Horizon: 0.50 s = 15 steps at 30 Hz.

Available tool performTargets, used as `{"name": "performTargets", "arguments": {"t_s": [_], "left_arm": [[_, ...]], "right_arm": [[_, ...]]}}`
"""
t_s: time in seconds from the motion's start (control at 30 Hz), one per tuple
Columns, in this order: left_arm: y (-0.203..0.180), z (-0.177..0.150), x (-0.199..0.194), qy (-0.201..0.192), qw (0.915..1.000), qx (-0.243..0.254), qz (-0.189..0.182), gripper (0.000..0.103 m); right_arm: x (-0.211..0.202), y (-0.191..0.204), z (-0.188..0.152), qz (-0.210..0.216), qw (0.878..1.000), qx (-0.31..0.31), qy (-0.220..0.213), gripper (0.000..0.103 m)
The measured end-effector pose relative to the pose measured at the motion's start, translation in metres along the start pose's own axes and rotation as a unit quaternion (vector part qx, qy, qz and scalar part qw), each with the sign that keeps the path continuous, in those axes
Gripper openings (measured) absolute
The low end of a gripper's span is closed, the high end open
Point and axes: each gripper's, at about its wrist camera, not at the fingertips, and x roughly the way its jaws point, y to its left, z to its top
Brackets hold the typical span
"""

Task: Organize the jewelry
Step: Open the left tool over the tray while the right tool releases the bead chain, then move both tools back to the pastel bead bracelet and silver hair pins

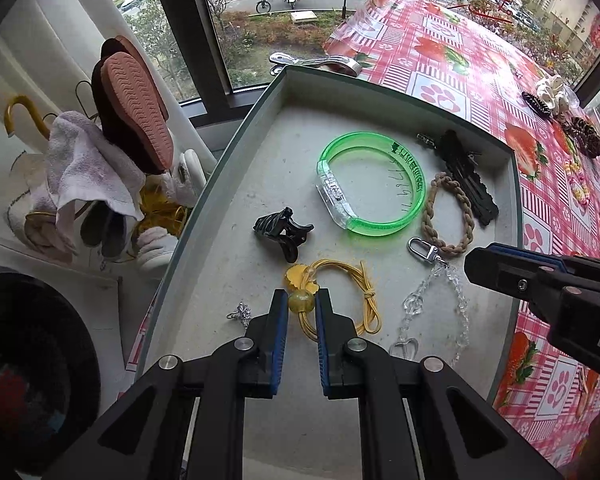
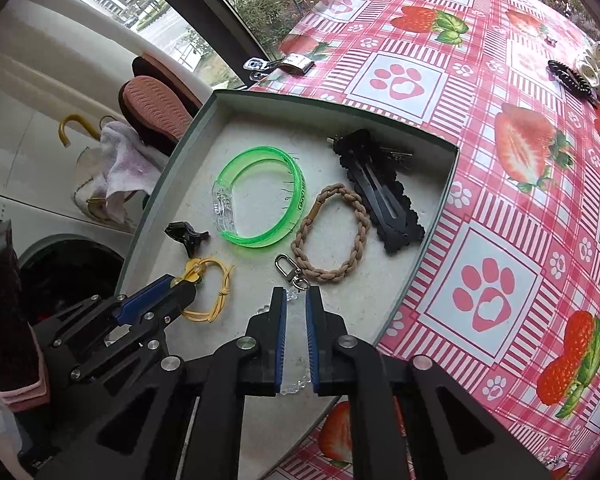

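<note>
Glossy green plastic bangle (image 1: 370, 182), matt grey tray (image 1: 236, 152), braided cloth band (image 2: 330, 234).

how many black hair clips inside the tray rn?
2. Small claw clip on the tray's left side, beside the green bangle; long scalloped snap clip at the far right corner. A smaller dark clip may hide behind it.

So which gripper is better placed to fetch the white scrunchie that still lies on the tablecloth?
Right, probably. The right gripper is on the tray's side toward the white scrunchie, and its jaws stand loose around the clear bead chain. The left gripper is clamped on the yellow bead.
</note>
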Motion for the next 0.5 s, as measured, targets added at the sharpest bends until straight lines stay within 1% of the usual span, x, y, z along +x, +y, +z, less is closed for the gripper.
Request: {"name": "performTargets", "arguments": {"t_s": [0.03,0.07,0.1,0.23,0.27,0.3,0.33,0.37,0.4,0.43,0.5], "left_arm": [[0.0,0.0,-0.001,0.0,1.0,0.001,0.0,0.02],[-0.001,-0.001,-0.002,0.0,1.0,0.001,0.0,0.02],[-0.001,-0.001,-0.004,0.0,1.0,0.003,0.002,0.02],[-0.004,-0.003,-0.009,-0.002,1.0,0.005,0.006,0.02],[-0.004,-0.003,-0.011,-0.003,1.0,0.005,0.007,0.03],[-0.005,-0.003,-0.013,-0.005,0.9999,0.006,0.008,0.073],[-0.005,-0.003,-0.016,-0.011,0.9999,0.004,0.013,0.096],[-0.005,-0.004,-0.022,-0.028,0.9994,-0.001,0.021,0.103],[-0.006,-0.004,-0.027,-0.039,0.999,0.002,0.022,0.103],[-0.008,-0.003,-0.029,-0.037,0.9991,0.009,0.02,0.103],[-0.012,-0.002,-0.031,-0.034,0.9991,0.015,0.021,0.103]], "right_arm": [[-0.005,-0.001,0.0,0.004,1.0,0.002,-0.005,0.03],[-0.009,-0.001,0.0,0.008,1.0,0.005,-0.01,0.045],[-0.013,-0.002,0.0,0.012,1.0,0.008,-0.016,0.051],[-0.028,-0.006,-0.003,0.019,0.999,0.024,-0.033,0.052],[-0.031,-0.008,-0.004,0.019,0.999,0.028,-0.035,0.053],[-0.035,-0.011,-0.006,0.019,0.999,0.032,-0.038,0.054],[-0.038,-0.012,-0.008,0.019,0.998,0.036,-0.041,0.054],[-0.041,-0.014,-0.009,0.018,0.998,0.04,-0.044,0.054],[-0.045,-0.018,-0.012,0.017,0.998,0.044,-0.046,0.054],[-0.049,-0.021,-0.014,0.016,0.998,0.048,-0.049,0.055],[-0.055,-0.028,-0.019,0.015,0.997,0.058,-0.054,0.062]]}}
